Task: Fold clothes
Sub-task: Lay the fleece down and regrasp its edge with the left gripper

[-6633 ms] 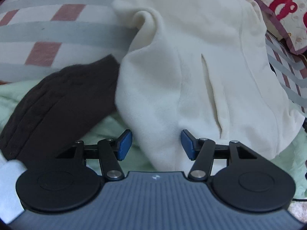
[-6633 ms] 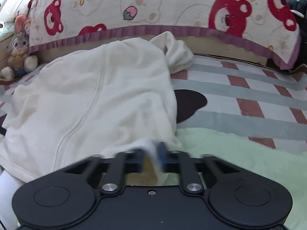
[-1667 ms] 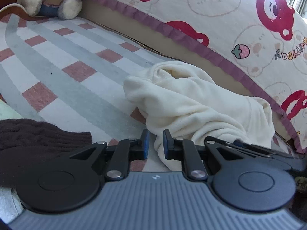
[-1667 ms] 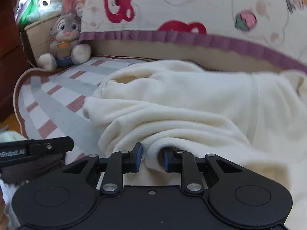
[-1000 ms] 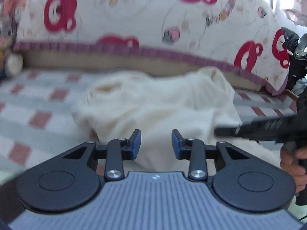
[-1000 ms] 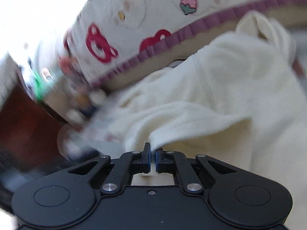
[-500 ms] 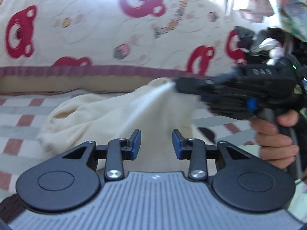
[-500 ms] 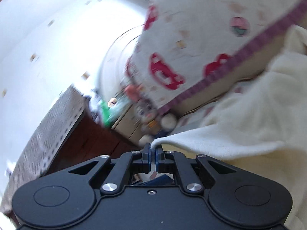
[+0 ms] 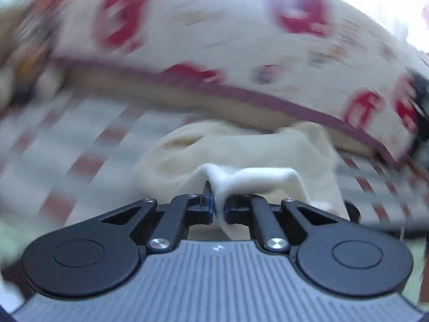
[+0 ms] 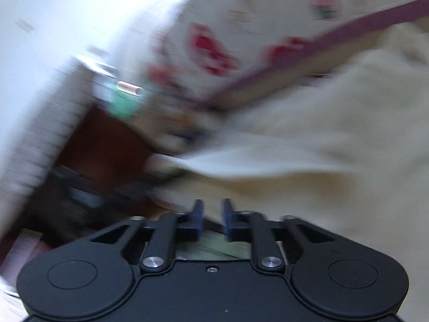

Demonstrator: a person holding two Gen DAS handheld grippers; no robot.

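The left gripper (image 9: 219, 206) was pinched tight on a raised fold of the soft cream fleece garment (image 9: 241, 155), whose bulk lay rumpled just beyond its fingertips on the red-and-grey checked bedcover (image 9: 88, 134). The right gripper (image 10: 212, 216) stood narrowly parted and held nothing, the fleece spreading ahead and to its right. The cloth looked light, limp and thick, likely to sag; hems or seams seemed the surest holds.

Black hand-held gripper (image 9: 219, 209), blue pads (image 9: 210, 204), silver screws, grey ribbed body
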